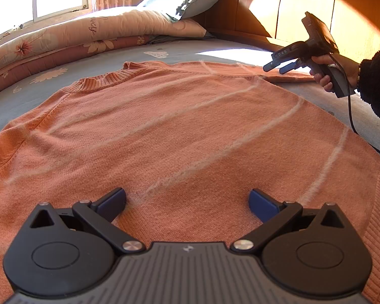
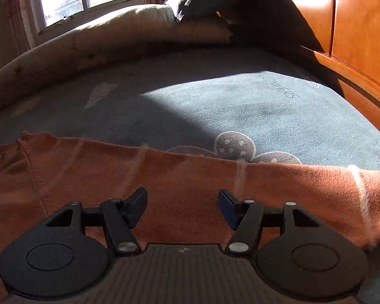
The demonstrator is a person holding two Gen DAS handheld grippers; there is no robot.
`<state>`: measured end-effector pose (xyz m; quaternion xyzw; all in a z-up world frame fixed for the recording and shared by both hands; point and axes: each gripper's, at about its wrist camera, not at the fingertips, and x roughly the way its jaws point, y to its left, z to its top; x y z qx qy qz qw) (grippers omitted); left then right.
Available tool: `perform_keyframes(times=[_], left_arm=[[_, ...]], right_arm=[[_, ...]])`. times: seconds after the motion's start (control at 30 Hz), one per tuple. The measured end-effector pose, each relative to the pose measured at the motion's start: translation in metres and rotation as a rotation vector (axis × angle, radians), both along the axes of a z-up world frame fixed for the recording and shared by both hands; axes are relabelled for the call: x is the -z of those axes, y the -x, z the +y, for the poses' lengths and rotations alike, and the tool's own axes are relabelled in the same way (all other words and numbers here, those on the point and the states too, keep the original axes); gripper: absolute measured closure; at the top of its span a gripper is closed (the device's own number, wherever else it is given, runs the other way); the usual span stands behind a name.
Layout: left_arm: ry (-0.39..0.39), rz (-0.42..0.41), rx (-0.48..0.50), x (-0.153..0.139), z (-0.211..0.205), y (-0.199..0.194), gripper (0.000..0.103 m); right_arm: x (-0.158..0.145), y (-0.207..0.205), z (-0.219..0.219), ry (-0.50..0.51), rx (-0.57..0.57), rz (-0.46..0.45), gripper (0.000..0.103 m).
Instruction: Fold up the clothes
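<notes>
An orange knit sweater (image 1: 164, 131) with thin pale stripes lies spread flat on the bed, collar toward the far left. My left gripper (image 1: 187, 200) hovers over its lower body, open, nothing between the blue pads. In the left wrist view the right gripper (image 1: 273, 68) is held in a hand at the far right, just above the sweater's outstretched sleeve (image 1: 286, 77). From the right wrist view, my right gripper (image 2: 183, 202) stands open over that sleeve (image 2: 190, 177), its pads apart with only fabric below them.
The bed has a grey-blue sheet (image 2: 266, 111) with flower prints. A rolled floral quilt (image 1: 76, 35) and a grey pillow (image 1: 190, 0) lie along the far side. A wooden headboard (image 1: 342, 12) stands at the right. A black cable (image 1: 352, 121) trails from the right gripper.
</notes>
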<state>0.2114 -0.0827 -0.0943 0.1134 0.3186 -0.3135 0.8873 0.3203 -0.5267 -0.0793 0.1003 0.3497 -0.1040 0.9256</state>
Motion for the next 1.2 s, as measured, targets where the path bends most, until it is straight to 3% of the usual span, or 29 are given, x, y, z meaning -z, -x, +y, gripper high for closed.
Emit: perform_keyframes(times=[0.1,0.27,0.37,0.5,0.57,0.63,0.8,0.87,1.0,1.1,1.2], left_arm=[[0.0,0.0,0.0,0.0,0.0,0.0,0.0],[0.0,0.0,0.0,0.0,0.0,0.0,0.0],[0.0,0.0,-0.001,0.0,0.0,0.0,0.0],[0.001,0.0,-0.001,0.0,0.0,0.0,0.0],[0.001,0.0,-0.001,0.0,0.0,0.0,0.0],[0.001,0.0,-0.001,0.0,0.0,0.0,0.0],[0.001,0.0,-0.001,-0.001,0.001,0.0,0.0],[0.0,-0.001,-0.001,-0.001,0.001,0.0,0.0],[-0.003,-0.002,-0.002,-0.001,0.0,0.0,0.0],[-0.008,-0.004,-0.003,-0.002,0.0,0.001,0.0],[-0.013,-0.006,-0.004,-0.003,0.0,0.002,0.0]], right_arm=[[-0.001,0.018,-0.041,-0.023,0.078,-0.024,0.036],[-0.002,0.063,-0.142,-0.131,0.308,-0.109,0.037],[-0.004,0.082,-0.177,-0.194,0.408,-0.145,0.037],[-0.013,0.09,-0.175,-0.204,0.457,-0.149,0.033],[-0.011,0.085,-0.164,-0.211,0.37,-0.118,0.032],[-0.006,0.08,-0.156,-0.146,0.324,-0.06,0.032],[-0.013,0.087,-0.161,-0.136,0.475,-0.065,0.032],[-0.016,0.084,-0.152,-0.139,0.38,-0.049,0.03],[-0.008,0.074,-0.142,0.021,0.395,0.112,0.03],[-0.019,0.074,-0.132,0.089,0.453,0.146,0.03],[-0.035,0.073,-0.106,0.149,0.372,0.164,0.03]])
